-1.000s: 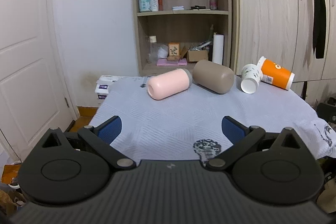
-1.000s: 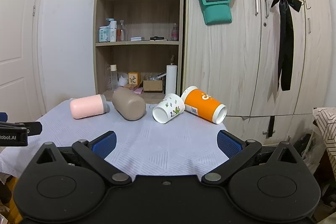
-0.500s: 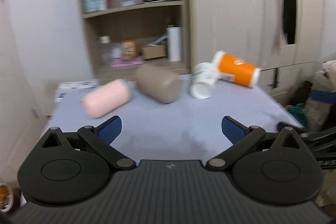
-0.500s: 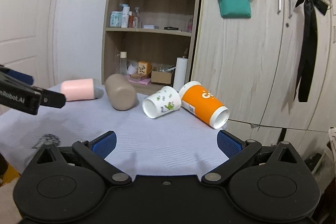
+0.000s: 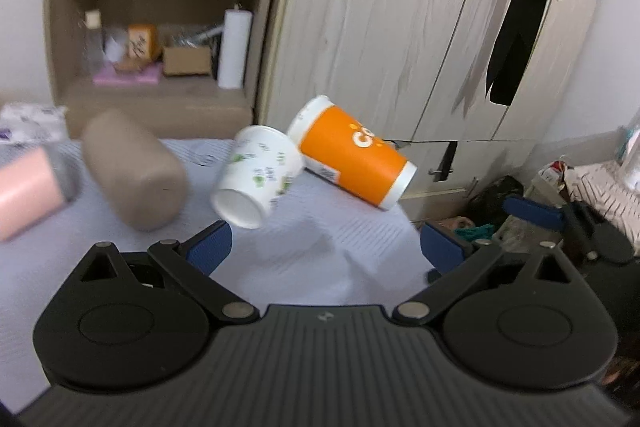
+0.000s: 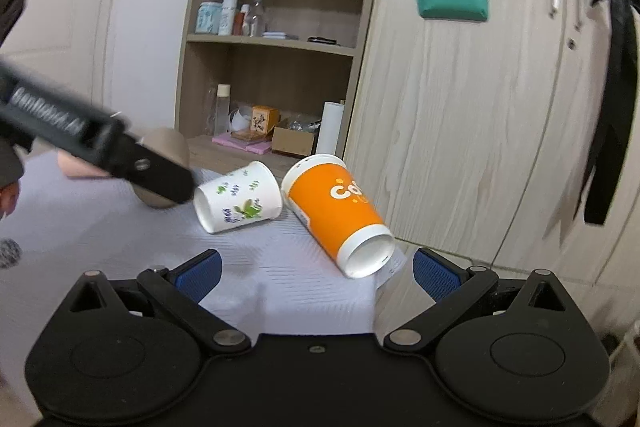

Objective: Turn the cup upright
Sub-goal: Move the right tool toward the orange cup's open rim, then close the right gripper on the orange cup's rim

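Lying on their sides, the floral paper cup (image 5: pixel 256 179) and orange cup (image 5: pixel 352 155) touch. Both the left gripper (image 5: pixel 323 251) and right gripper (image 6: pixel 316 273) gape wide, holding nothing. Beside the floral cup, the blurred, seemingly taupe tumbler (image 5: pixel 134 169) lies tipped.

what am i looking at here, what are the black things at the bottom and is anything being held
Each picture comes from a camera mounted on a hand-held gripper, looking forward along its two blue-padded fingers. A person carries one gripper in each hand; there is no robot arm. One view shows the left gripper, the other the right gripper. Both are open and hold nothing. On the cloth-covered table four cups lie on their sides: a pink tumbler, a brown tumbler, a white floral paper cup and an orange paper cup. The dark bar at the left of the right view is the other gripper.
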Demonstrator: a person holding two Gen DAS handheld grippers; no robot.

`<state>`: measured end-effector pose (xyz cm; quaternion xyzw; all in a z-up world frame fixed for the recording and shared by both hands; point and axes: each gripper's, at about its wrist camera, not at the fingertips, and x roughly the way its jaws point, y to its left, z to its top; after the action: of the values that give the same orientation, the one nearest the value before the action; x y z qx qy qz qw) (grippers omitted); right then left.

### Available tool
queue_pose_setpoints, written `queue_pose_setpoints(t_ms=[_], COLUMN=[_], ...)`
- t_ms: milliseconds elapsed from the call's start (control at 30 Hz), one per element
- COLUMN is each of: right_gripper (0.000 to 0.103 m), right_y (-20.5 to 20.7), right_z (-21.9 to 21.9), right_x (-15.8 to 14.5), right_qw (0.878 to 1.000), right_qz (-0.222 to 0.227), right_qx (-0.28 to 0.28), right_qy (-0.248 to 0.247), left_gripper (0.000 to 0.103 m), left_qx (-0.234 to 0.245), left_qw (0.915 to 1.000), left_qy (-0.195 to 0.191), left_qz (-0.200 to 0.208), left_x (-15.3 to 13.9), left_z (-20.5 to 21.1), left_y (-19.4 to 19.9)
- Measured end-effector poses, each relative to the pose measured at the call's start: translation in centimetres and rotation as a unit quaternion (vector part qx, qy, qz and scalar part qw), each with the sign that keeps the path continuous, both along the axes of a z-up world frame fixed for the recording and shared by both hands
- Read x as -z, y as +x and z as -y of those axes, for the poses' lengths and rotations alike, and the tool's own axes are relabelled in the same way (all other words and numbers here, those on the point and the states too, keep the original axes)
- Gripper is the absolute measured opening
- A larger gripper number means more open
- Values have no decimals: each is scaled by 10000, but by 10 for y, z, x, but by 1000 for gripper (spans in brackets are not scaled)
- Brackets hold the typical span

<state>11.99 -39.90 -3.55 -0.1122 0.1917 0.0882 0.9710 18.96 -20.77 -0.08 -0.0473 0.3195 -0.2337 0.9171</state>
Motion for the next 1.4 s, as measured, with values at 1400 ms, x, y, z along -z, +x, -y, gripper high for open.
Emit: queue_pose_setpoints(t_ms=[1400], right_gripper=[75], right_y=[110], right_z=[40], right_x=[39], right_qw=[9971], right_qz=[-421], right_qx=[-128], right_qy=[623], left_gripper=[93], left_qx=[-246], left_qw=[9913], left_qy=[-681], left_qz=[-1103], left_x=[40], left_z=[69], left_y=[93])
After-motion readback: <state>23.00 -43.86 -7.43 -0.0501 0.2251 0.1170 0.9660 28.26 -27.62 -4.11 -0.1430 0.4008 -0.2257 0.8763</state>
